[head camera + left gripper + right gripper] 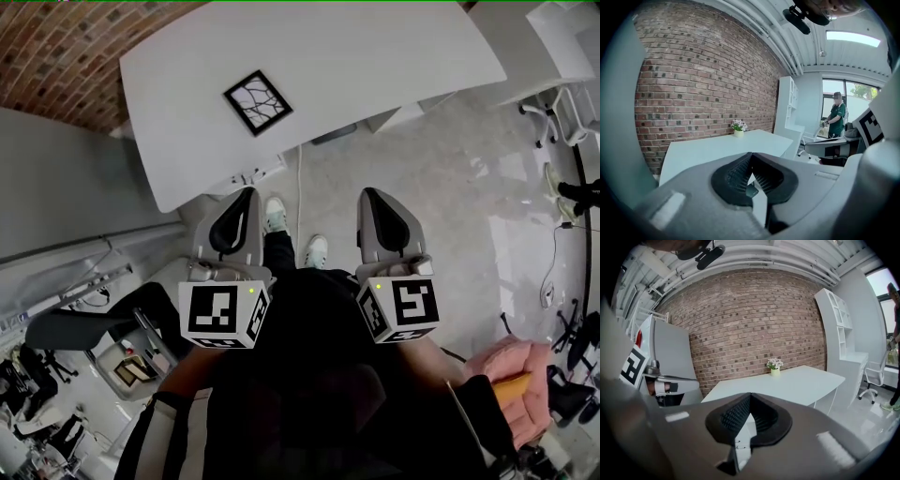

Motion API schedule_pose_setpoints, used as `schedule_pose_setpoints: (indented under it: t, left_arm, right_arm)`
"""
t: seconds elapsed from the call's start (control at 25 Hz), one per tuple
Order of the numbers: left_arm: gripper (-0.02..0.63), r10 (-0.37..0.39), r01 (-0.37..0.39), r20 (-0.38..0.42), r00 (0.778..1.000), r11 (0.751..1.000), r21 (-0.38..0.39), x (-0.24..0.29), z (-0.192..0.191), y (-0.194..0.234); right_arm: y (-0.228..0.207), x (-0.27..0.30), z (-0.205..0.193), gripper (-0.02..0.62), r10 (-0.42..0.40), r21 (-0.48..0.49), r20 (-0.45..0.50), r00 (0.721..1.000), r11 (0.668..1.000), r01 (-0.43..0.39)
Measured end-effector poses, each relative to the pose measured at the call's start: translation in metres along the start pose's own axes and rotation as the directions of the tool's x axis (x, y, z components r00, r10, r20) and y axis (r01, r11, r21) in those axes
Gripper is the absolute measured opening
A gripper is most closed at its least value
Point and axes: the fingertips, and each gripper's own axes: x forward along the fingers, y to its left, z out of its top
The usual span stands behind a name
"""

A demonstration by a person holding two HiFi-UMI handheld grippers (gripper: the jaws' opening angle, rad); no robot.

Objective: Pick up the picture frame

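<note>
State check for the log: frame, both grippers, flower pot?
Frame: lying flat on the table, untouched.
Left gripper: jaws shut, empty, apart from the frame.
Right gripper: jaws shut, empty, apart from the frame.
Flower pot: upright on the table's far side.

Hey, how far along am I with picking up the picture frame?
Nothing done yet: the picture frame lies flat on the white table, untouched. In hand: nothing; the left hand-held gripper and right hand-held gripper are shut and empty, short of the table. Left: reach the frame, open, grip, lift.
</note>
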Motion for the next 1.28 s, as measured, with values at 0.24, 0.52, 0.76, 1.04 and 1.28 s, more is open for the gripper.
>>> schedule_pose_setpoints:
  t: [0.24, 0.52, 0.76, 1.04, 1.28]
  left_arm:
    - [-0.005, -0.078, 0.078, -0.005, 0.997, 0.997, -0.013, 0.041, 0.012, 0.010]
    - [-0.005, -0.119, 0.119, 0.000, 0.993, 0.992, -0.053, 0.076, 0.016, 0.039]
    - [-0.005, -0.133, 0.133, 0.015, 0.991, 0.988, -0.072, 0.098, 0.023, 0.072]
    - [-0.005, -0.168, 0.169, 0.020, 0.986, 0.984, -0.062, 0.107, 0.033, 0.096]
    - [-0.005, -0.136, 0.136, 0.002, 0.991, 0.987, -0.085, 0.113, 0.026, 0.112]
  right_arm:
    - [-0.007, 0.030, 0.010, 0.002, -0.042, -0.008, -0.027, 0.999, 0.999, 0.042]
    - [-0.002, 0.067, 0.022, 0.002, -0.068, -0.041, -0.059, 0.996, 0.997, 0.066]
    - [0.013, 0.101, 0.039, 0.002, -0.066, -0.073, -0.046, 0.997, 0.995, 0.063]
    - [0.023, 0.130, 0.052, 0.002, -0.082, -0.069, -0.048, 0.995, 0.995, 0.079]
    - [0.030, 0.156, 0.044, 0.002, -0.030, -0.070, -0.087, 0.996, 0.997, 0.024]
